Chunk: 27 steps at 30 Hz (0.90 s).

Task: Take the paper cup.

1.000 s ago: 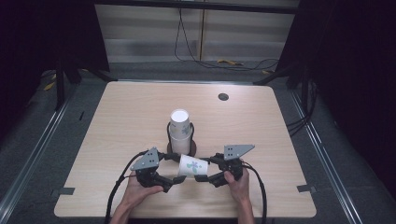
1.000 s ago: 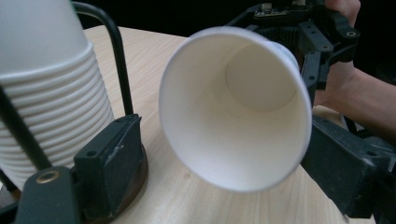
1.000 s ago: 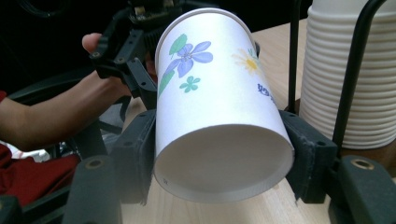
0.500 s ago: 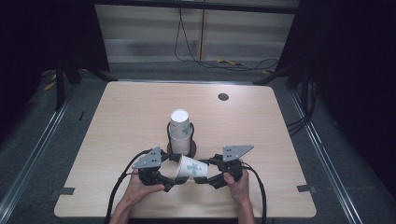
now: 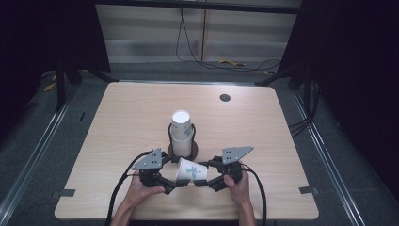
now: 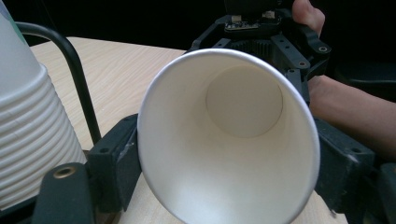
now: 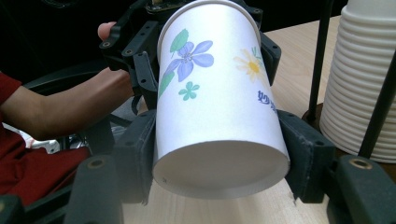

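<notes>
A flowered paper cup (image 5: 191,170) lies on its side at the lower middle of the high view, held off the worktop (image 5: 117,122) between the two tongs. The right tongs (image 5: 203,177) are clenched on its base end, the pads pressing both sides in the right gripper view (image 7: 219,140). The left tongs (image 5: 172,180) have just been closing and now grasp the rim end, the cup's open mouth (image 6: 229,135) facing their camera. Just above, at mid-frame, a stack of paper cups (image 5: 181,134) stands upright in a black wire holder (image 5: 193,132).
</notes>
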Available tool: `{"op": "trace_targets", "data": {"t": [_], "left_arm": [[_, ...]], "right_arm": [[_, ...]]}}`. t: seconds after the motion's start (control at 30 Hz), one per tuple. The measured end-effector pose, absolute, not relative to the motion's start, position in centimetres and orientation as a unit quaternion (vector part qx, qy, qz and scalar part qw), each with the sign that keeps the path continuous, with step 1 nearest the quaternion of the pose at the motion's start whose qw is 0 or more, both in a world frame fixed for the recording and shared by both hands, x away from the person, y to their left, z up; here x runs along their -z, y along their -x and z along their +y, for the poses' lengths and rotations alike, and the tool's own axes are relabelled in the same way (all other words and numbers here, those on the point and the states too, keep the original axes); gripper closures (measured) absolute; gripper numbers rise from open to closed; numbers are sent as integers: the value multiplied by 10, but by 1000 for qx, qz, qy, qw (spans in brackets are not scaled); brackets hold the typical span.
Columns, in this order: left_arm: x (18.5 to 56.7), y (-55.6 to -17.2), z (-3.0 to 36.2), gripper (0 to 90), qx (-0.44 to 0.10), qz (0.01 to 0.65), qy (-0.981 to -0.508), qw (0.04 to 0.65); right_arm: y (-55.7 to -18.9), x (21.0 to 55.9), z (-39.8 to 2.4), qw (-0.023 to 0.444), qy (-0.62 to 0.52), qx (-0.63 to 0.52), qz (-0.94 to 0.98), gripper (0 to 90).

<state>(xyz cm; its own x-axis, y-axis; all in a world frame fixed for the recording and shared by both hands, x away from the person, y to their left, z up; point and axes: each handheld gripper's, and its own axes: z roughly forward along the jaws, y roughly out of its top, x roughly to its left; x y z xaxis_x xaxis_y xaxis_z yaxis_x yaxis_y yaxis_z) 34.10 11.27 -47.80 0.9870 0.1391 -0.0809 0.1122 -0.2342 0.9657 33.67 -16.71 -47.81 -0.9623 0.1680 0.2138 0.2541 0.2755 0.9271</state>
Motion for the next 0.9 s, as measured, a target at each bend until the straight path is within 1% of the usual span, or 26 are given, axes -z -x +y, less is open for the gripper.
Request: {"op": "trace_targets", "data": {"t": [0.47,0.57,0.63,0.87,0.9], "left_arm": [[475,-339,114,270,4,73,-780,621],[474,-339,115,286,7,71,-779,623],[474,-337,114,297,-4,69,-785,615],[472,-337,117,296,-8,78,-788,610],[472,-337,118,295,-10,79,-790,608]], "right_arm": [[-336,478,-168,45,119,591,-797,367],[-336,478,-167,38,120,590,-797,332],[-336,479,-167,35,122,589,-798,314],[-335,479,-167,21,131,592,-795,260],[-334,478,-167,12,137,594,-793,224]]}}
